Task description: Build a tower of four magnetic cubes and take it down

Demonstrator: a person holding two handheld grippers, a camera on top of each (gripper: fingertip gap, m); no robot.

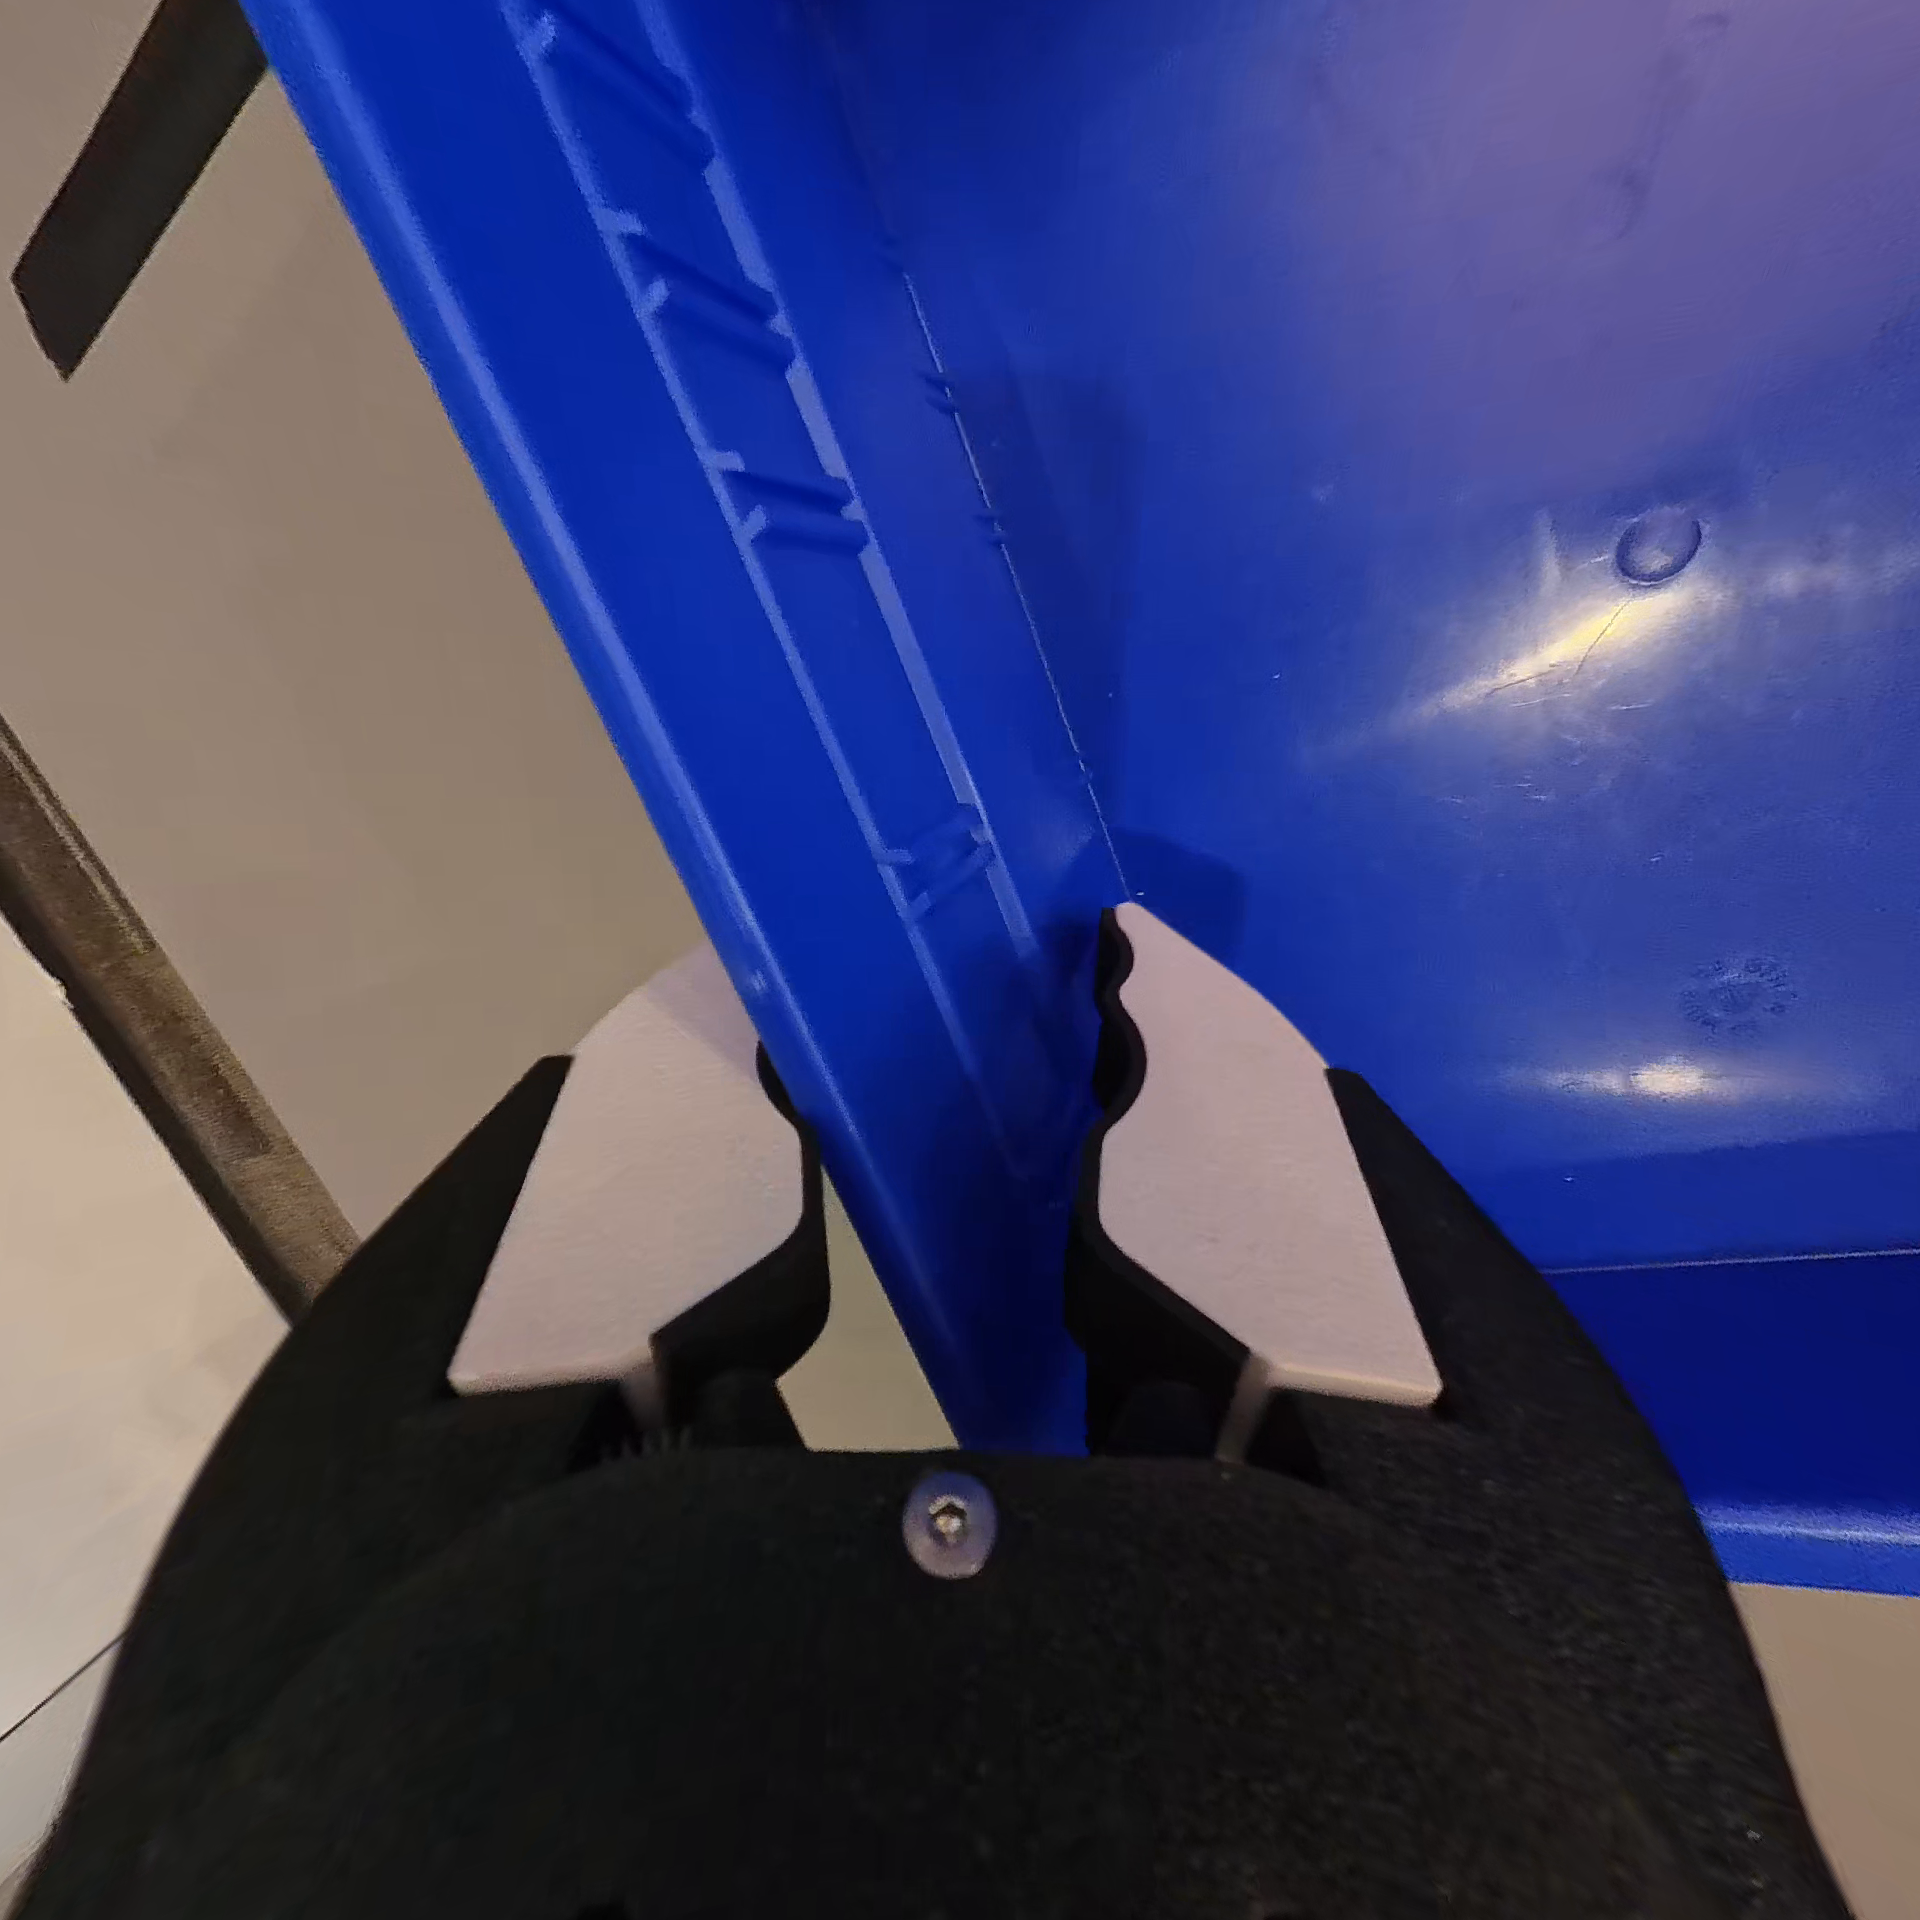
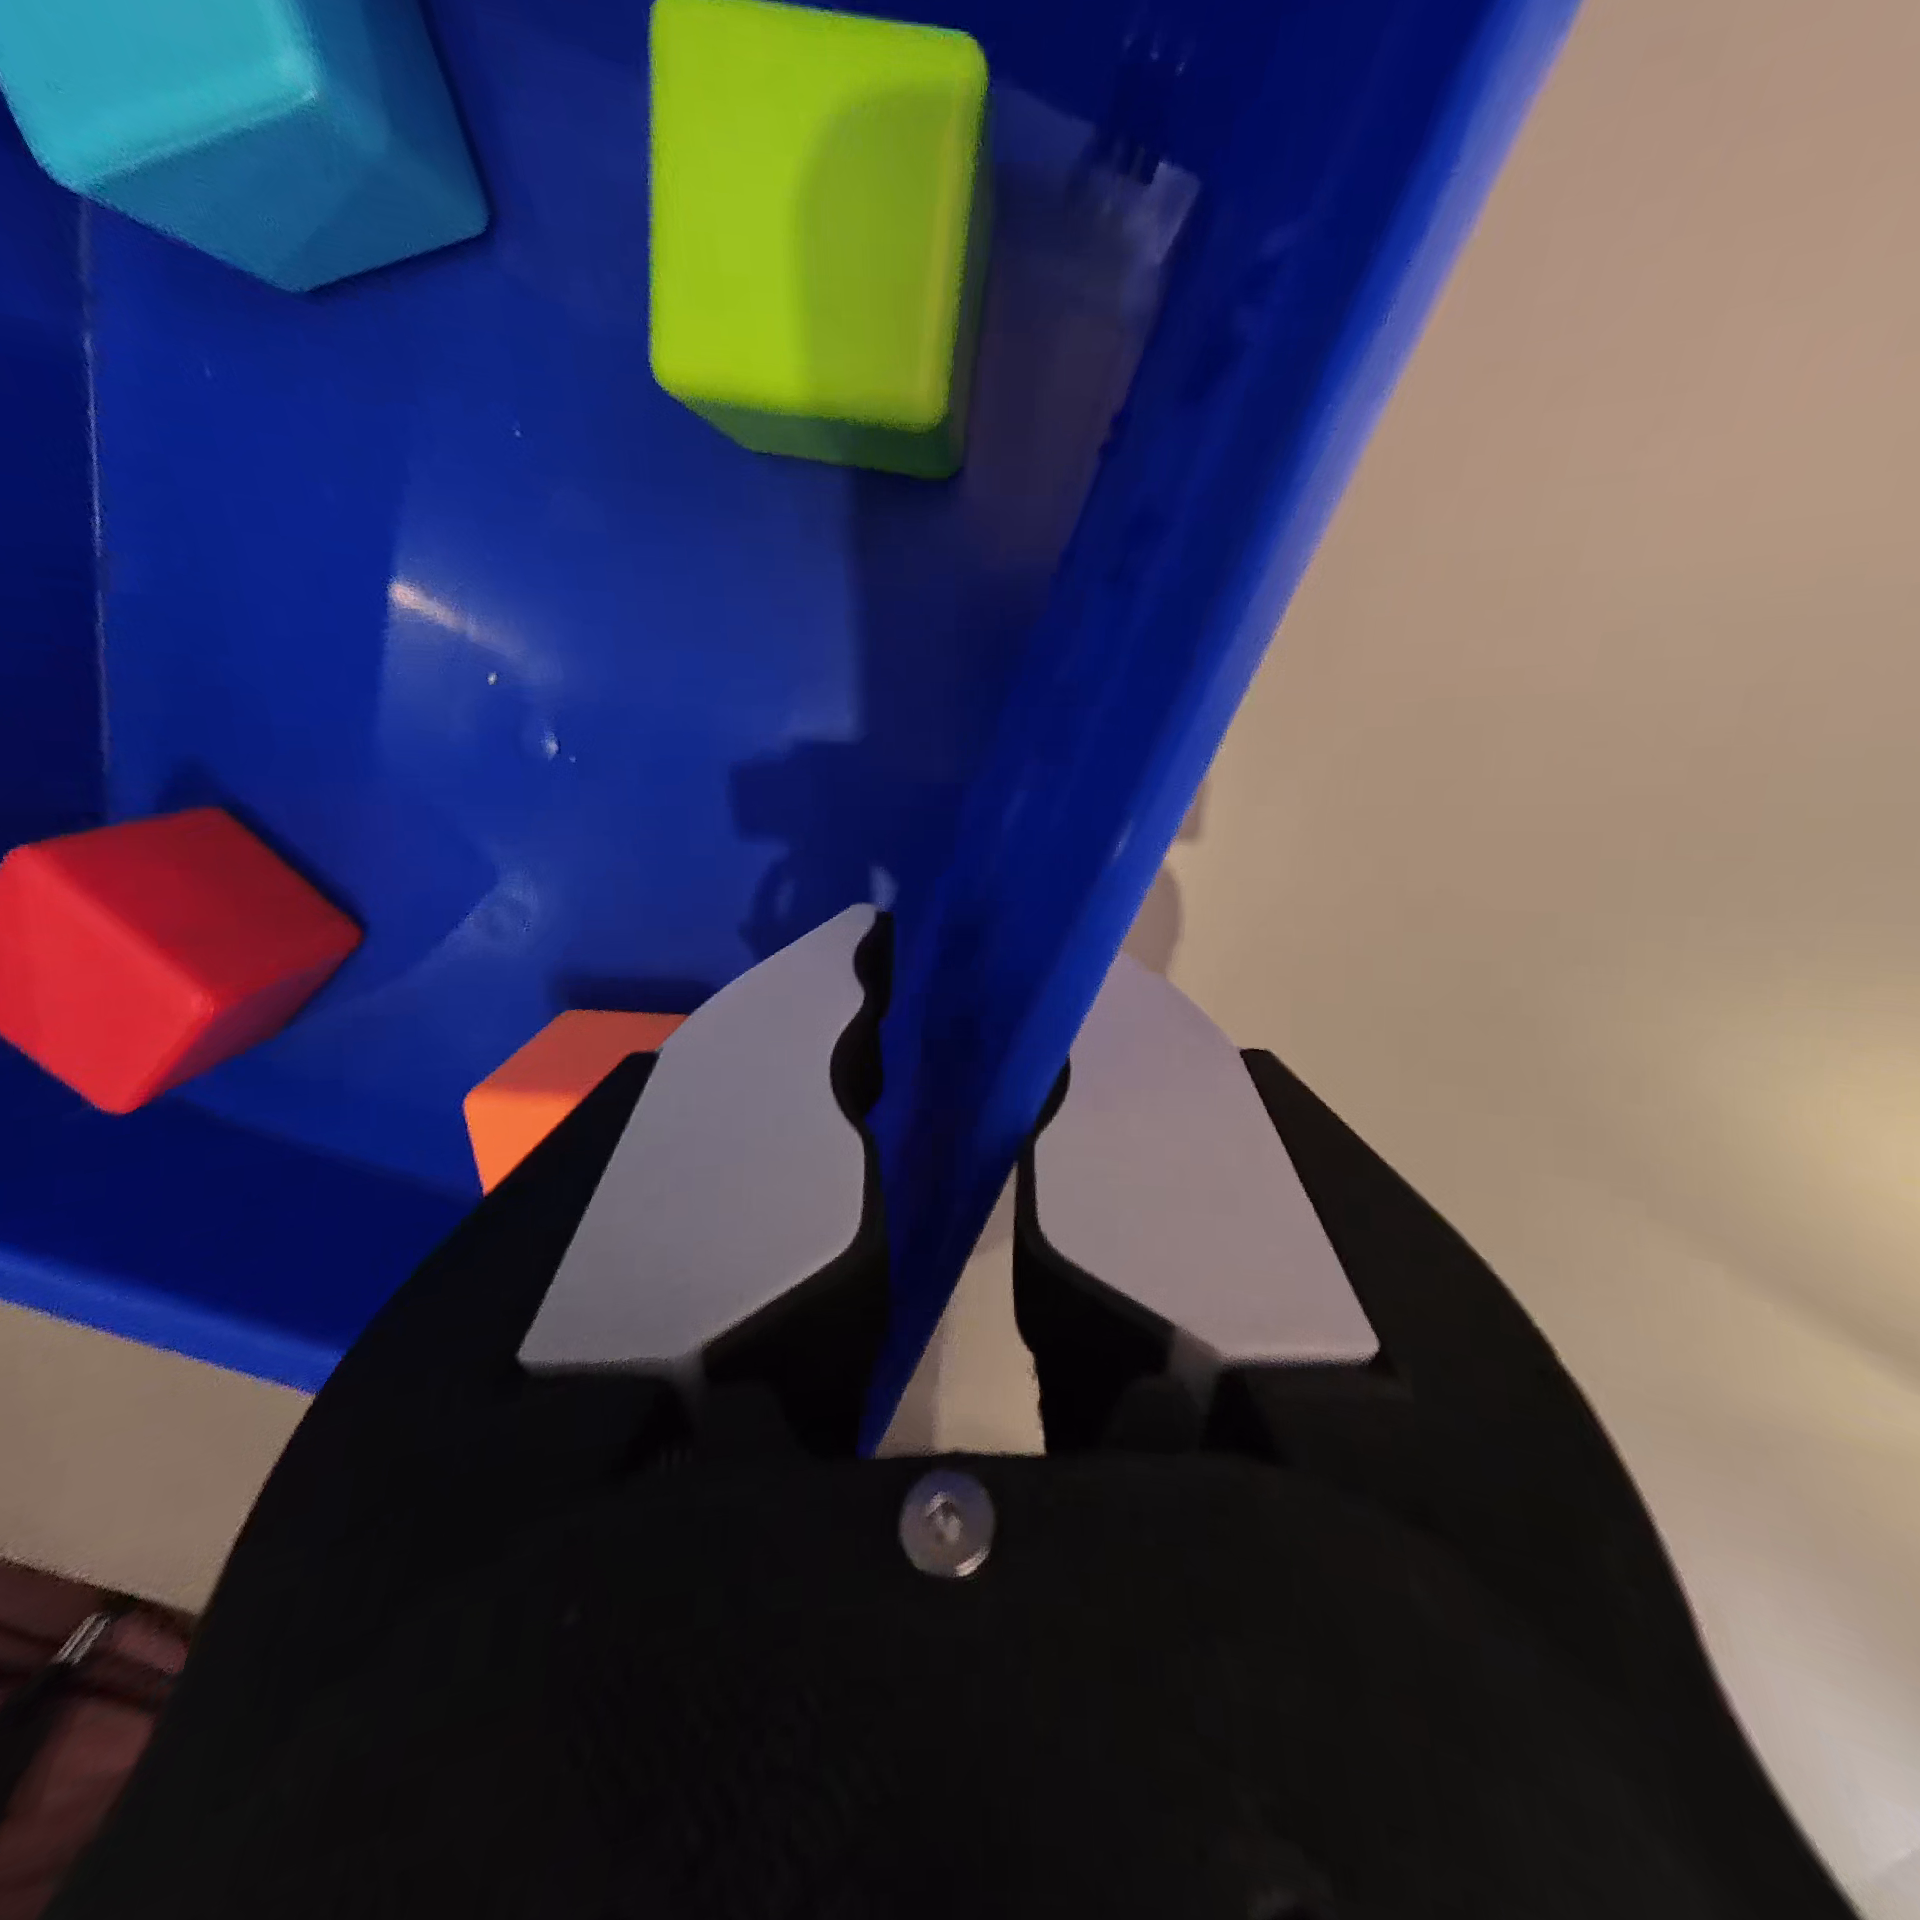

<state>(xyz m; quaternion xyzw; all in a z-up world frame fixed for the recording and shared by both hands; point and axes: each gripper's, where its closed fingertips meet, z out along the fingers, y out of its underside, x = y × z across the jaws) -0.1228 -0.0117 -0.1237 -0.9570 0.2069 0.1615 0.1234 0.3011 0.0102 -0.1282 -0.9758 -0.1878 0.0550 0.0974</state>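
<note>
Left of right tongs: cubes inside bin.

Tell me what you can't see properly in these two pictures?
- Orange cube, right wrist view: mostly hidden behind the right tool.
- Teal cube and red cube, right wrist view: cut off by the picture's edges.
- Lime-green cube, right wrist view: blurred and cut off at the top edge.
- Left wrist view: no cubes show; the left tool grips the blue plastic bin wall, and only bare floor appears.
</note>
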